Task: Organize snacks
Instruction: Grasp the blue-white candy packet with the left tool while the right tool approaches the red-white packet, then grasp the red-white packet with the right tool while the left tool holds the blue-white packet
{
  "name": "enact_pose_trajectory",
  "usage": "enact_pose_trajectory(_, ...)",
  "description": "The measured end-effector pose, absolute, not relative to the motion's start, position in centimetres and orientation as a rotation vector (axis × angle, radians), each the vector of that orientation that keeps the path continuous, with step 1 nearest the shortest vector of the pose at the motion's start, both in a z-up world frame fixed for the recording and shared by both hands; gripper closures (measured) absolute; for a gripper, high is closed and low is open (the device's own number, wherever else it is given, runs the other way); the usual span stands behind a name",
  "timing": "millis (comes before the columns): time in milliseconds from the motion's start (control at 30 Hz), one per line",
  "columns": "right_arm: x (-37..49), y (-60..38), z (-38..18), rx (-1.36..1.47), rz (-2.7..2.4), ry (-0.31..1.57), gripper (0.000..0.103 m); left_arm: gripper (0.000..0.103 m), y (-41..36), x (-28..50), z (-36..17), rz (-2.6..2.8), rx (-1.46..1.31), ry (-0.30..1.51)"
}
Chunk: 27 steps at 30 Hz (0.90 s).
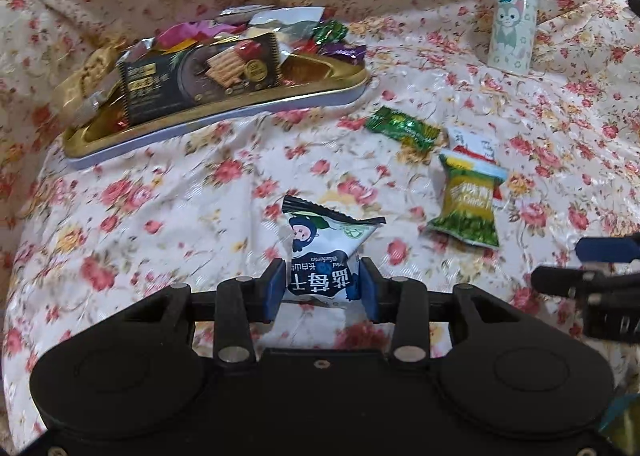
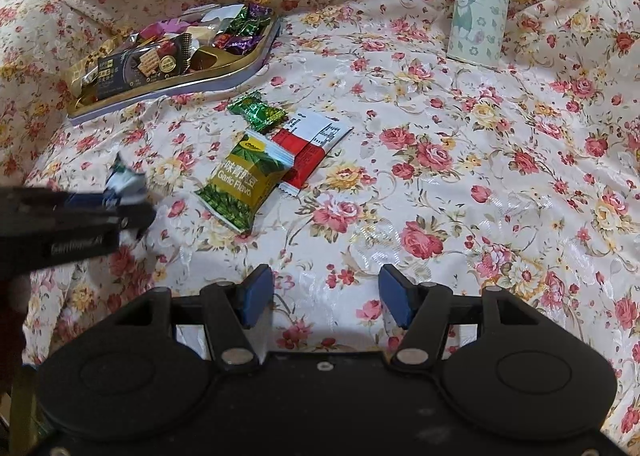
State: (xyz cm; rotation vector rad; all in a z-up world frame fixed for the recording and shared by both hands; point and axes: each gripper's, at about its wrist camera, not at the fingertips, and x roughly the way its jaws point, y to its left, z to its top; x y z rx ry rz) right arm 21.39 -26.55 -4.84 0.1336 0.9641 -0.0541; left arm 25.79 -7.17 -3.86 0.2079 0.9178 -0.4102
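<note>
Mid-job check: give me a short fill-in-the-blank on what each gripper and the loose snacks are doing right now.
1. The left gripper is shut on the ____ packet.
2. The right gripper is open and holds ____.
3. The garlic pea packet lies partly on top of the ____ and white packet.
4. The gold tray lies on a ____ cloth.

Missing words: blueberry; nothing; red; floral
</note>
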Motion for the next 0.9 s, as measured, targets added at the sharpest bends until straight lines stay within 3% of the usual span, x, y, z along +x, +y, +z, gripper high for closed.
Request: enact_pose_trajectory(900,24.9,-27.0,-4.4,0.232,-0.118,0.959,0.042,0.051,-7.6,25.7,-4.1,-0.339,0.184,0.928)
